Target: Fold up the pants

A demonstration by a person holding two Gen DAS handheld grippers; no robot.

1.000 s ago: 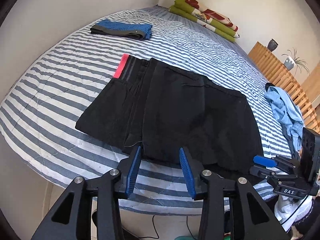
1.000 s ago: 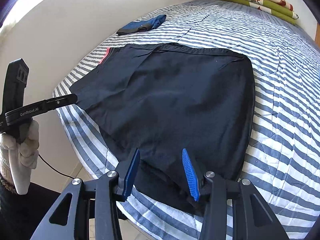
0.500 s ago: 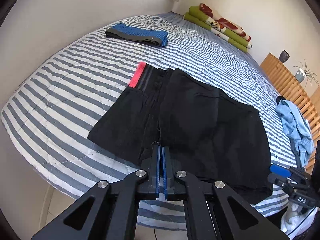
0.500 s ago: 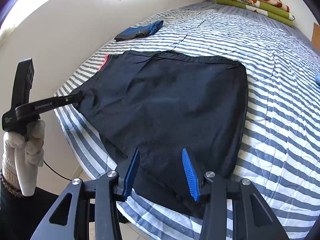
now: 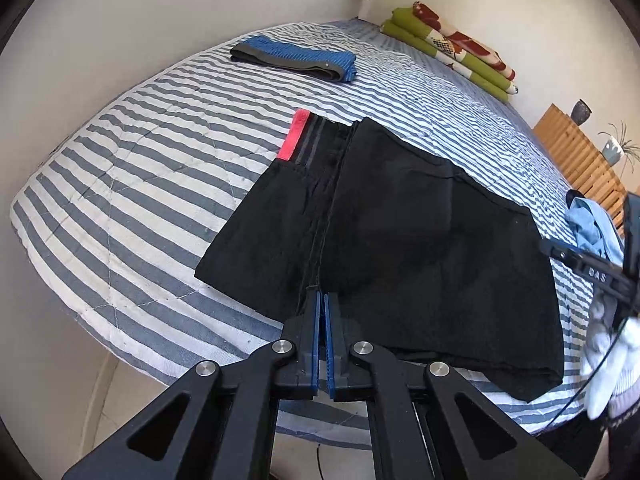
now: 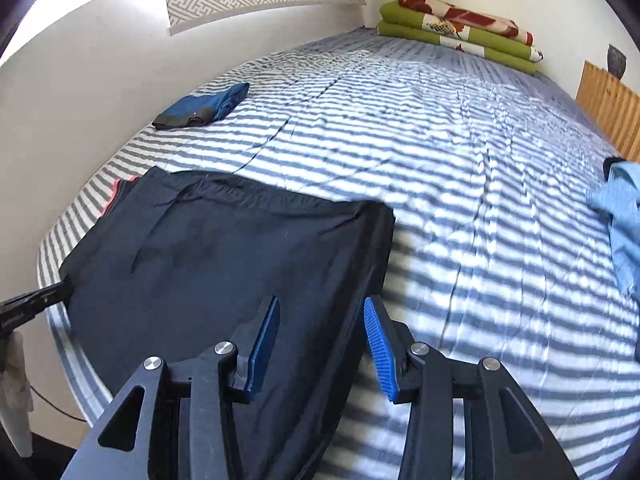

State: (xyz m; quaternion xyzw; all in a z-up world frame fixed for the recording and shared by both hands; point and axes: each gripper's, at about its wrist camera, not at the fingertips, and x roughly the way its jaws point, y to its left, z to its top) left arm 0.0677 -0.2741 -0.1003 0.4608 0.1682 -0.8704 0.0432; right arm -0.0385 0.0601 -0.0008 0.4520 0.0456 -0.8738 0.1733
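Black pants (image 5: 420, 240) with a pink-red waistband strip (image 5: 294, 134) lie folded flat near the foot of the striped bed (image 5: 140, 184). My left gripper (image 5: 322, 304) is shut on their near edge, at the seam where one layer overlaps the other. In the right wrist view it (image 6: 60, 294) pinches the pants' (image 6: 220, 260) left corner. My right gripper (image 6: 320, 344) is open over the pants' right edge, with the fabric edge below the gap and its pads clear of it. A white-gloved hand (image 5: 612, 360) carries it.
A folded blue and grey garment (image 5: 296, 60) lies farther up the bed by the left wall. Green and red folded blankets (image 5: 452, 52) sit at the head. A light blue garment (image 6: 624, 216) lies at the right edge beside a wooden slatted rail (image 5: 580, 160).
My left jaws closed from open onto the pants' near edge. My right gripper moved right, from over the middle of the near edge to the pants' right side.
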